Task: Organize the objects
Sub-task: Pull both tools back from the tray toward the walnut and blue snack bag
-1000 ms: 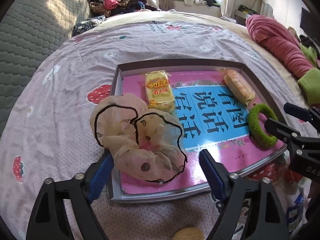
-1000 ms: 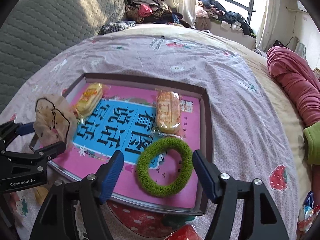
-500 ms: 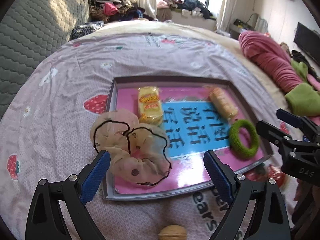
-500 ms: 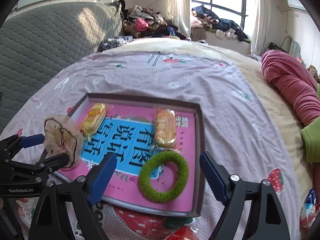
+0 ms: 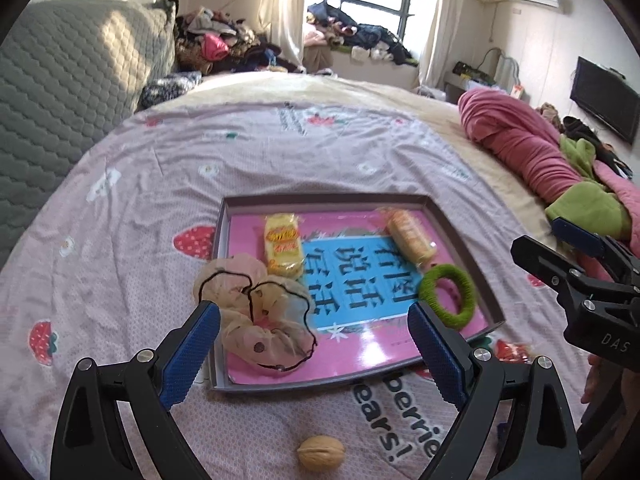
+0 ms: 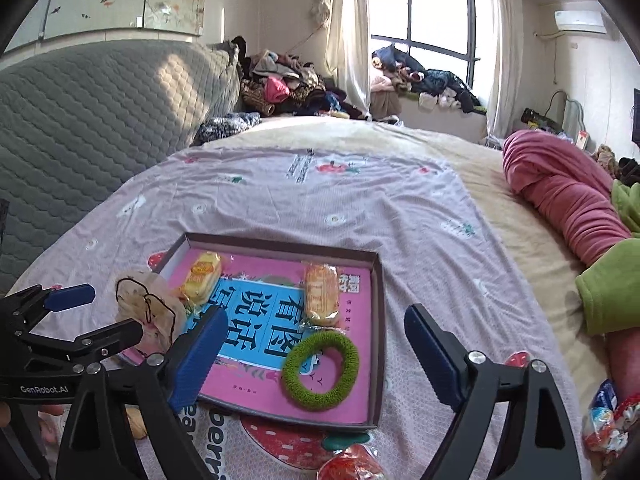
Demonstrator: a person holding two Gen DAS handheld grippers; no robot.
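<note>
Tray [image 5: 464, 236]: shallow box on the bedspread [image 5: 240, 152], holding a pink book.
Contents: cream scrunchie [image 5: 256, 312] at the near-left corner, partly overhanging the rim; green hair ring [image 6: 322, 368] near-right; two wrapped snacks, one [image 5: 282, 246] left, one [image 6: 320, 294] right.
Loose: walnut [image 5: 320, 452] on the cloth in front of the tray.
Left gripper [image 5: 312, 352]: released, empty.
Right gripper [image 6: 312, 356]: jaws have just been opening, nothing between them.
Risk: the overhanging scrunchie may slip off the rim; the walnut could roll on soft bedding if nudged.

Right claw [image 6: 312, 344] wide open above green hair ring [image 6: 321, 369] in shallow box [image 6: 378, 320].
</note>
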